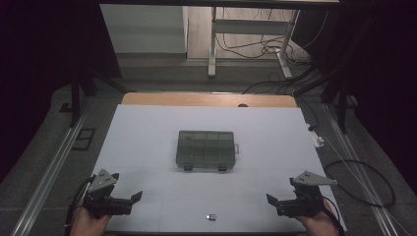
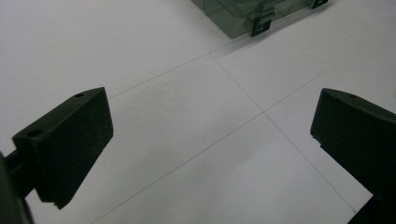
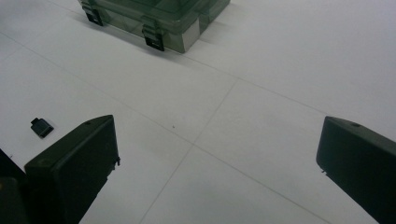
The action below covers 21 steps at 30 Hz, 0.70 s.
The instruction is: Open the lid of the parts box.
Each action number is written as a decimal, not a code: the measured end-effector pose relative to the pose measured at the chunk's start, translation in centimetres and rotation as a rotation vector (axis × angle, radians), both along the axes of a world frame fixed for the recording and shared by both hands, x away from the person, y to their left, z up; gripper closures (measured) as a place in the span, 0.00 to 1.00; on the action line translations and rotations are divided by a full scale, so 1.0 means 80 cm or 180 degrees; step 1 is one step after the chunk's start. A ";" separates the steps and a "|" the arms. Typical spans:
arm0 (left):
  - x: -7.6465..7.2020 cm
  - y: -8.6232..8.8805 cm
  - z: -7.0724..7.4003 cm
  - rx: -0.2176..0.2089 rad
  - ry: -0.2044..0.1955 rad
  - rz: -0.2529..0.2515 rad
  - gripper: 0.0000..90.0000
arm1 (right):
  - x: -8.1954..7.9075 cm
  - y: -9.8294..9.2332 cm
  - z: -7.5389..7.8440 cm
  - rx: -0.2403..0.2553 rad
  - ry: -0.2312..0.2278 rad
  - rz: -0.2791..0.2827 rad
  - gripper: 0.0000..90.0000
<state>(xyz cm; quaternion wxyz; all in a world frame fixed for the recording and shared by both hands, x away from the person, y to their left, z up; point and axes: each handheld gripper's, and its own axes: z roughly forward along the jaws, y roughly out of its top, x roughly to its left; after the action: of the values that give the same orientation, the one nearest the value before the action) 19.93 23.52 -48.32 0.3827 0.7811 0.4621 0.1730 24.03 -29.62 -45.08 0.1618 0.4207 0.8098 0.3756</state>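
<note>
A smoky see-through compartment box (image 1: 205, 150) lies shut at the middle of the white mat, with two latches on its near side. A small dark piece (image 1: 212, 216) rests near the front edge, between the two hands. My left gripper (image 1: 127, 187) sits at the front left, open with nothing between its jaws, which point right. At the front right my right gripper (image 1: 282, 190) is open too and points left. The left gripper view has that gripper (image 2: 210, 126) over bare mat, the box (image 2: 247, 14) ahead. In the right gripper view the gripper (image 3: 217, 154) faces the box (image 3: 154, 18) and the small piece (image 3: 42, 127).
The white mat (image 1: 147, 128) covers a wooden table (image 1: 206, 100). Beyond it stand a white desk frame (image 1: 248, 27) and loose cables (image 1: 265, 49) on the floor. A small white part (image 1: 318, 140) lies at the mat's right edge. Metal rails (image 1: 54, 162) run along both sides.
</note>
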 end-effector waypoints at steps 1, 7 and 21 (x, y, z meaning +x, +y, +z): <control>0.003 -0.002 0.001 0.0007 -0.0015 -0.0013 0.00 | 0.002 0.001 0.000 0.0004 -0.0007 0.0011 0.00; 0.016 -0.010 0.001 -0.0042 -0.0073 -0.0071 0.00 | 0.014 0.008 0.003 0.0031 0.0003 0.0072 0.00; 0.039 -0.028 0.002 -0.0011 -0.0116 -0.0182 0.00 | 0.030 0.018 0.004 0.0041 -0.0023 0.0098 0.00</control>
<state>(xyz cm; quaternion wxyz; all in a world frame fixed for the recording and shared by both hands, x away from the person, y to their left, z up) 23.06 21.25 -48.14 0.3972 0.7900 0.4328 0.1755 26.46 -28.14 -44.72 0.1562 0.4078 0.8132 0.3848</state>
